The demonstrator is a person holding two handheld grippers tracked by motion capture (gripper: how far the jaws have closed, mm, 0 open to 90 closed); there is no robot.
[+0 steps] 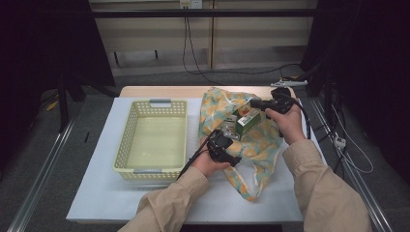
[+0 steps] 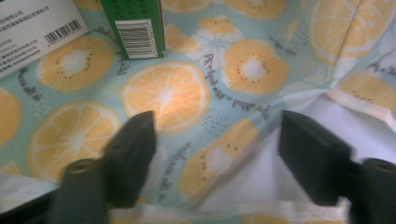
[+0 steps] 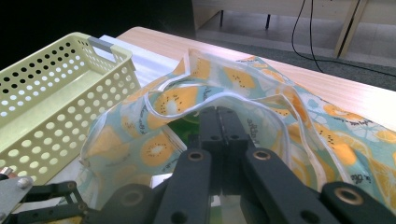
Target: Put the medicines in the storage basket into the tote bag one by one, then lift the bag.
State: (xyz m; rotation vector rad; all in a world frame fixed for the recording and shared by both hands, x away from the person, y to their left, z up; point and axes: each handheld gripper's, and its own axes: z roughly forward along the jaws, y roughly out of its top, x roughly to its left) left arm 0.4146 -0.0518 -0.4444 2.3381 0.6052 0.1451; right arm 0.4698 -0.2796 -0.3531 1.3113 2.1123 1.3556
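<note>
- While my right claw (image 1: 255, 103) is clamped tight on the rim of the fruit-print bag (image 1: 251, 145) and holds it up near the far right corner of the worktop (image 1: 96, 193), the bag's mouth gapes toward the near edge.
- My left claw (image 1: 231, 137) stands open at that mouth, with bag cloth lying under its two pads but nothing pinched.
- Inside the bag sits a green box (image 2: 135, 28) just beside a white box (image 2: 32, 32).
- Left of the bag, close by, a yellow basket (image 1: 123, 145) rests on the white sheet that covers the worktop.
</note>
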